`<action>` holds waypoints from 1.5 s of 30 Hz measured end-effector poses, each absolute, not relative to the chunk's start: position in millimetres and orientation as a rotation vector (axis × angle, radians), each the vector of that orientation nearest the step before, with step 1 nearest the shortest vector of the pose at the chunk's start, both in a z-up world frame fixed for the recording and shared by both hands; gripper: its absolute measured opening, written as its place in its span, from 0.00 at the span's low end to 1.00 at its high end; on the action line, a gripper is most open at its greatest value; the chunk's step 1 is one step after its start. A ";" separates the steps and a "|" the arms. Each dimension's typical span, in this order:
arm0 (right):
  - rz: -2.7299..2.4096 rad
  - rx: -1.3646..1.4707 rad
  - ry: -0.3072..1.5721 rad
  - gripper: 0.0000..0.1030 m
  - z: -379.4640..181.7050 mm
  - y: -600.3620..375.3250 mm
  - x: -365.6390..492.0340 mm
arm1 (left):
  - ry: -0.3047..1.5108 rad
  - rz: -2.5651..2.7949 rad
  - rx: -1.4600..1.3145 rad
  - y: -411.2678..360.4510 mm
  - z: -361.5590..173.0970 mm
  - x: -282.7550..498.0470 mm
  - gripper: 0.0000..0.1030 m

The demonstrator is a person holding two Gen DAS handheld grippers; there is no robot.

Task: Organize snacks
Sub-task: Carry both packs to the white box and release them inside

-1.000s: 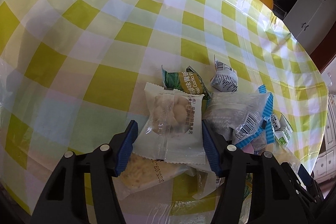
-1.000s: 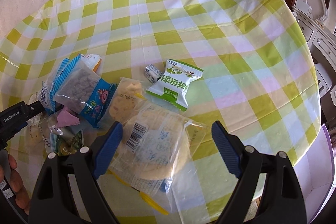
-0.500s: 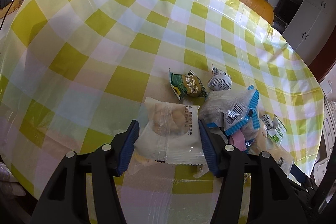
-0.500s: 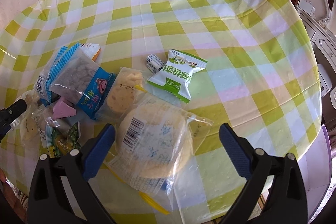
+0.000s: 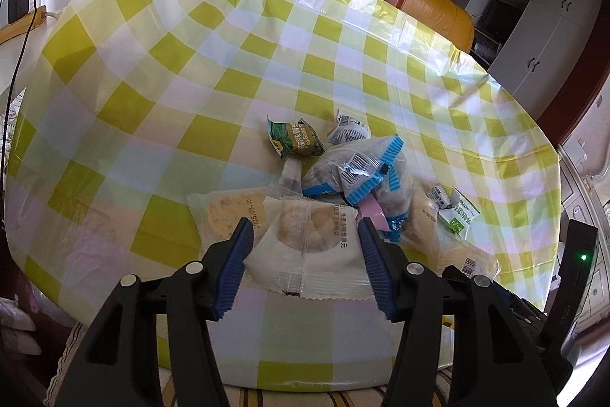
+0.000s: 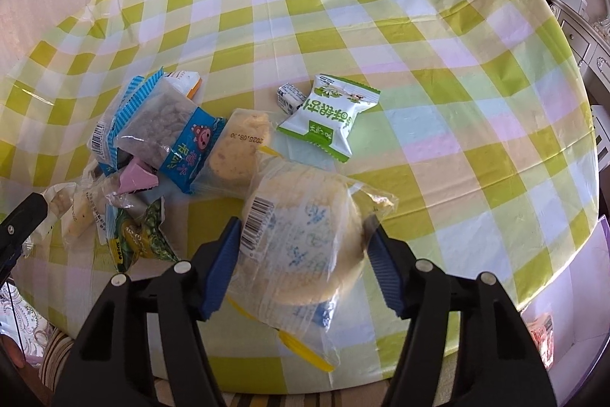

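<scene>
Gripping a white-and-clear cookie packet (image 5: 305, 246), my left gripper (image 5: 305, 264) held it over the near edge of the yellow-checked tablecloth (image 5: 198, 71). Rightward, my right gripper (image 6: 305, 267) had clamped a clear bag of round rice crackers (image 6: 305, 235) near that edge.

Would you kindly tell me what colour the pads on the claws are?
Blue, ribbed pads on black arms; the right wrist view shows them best.
</scene>
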State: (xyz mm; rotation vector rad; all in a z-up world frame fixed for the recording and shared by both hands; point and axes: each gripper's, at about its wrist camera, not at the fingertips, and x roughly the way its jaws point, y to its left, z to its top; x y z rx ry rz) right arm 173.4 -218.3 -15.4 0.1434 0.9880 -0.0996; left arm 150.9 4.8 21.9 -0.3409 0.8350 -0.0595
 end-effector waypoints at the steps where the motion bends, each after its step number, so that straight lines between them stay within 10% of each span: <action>1: -0.101 0.154 0.988 0.62 -14.8 -221.2 170.7 | 0.834 -0.067 -0.338 1.5 23.3 148.5 0.53; 45: -0.486 0.400 0.877 0.59 18.4 -471.5 7.0 | 1.001 -0.788 -0.105 -285.7 27.3 71.1 0.54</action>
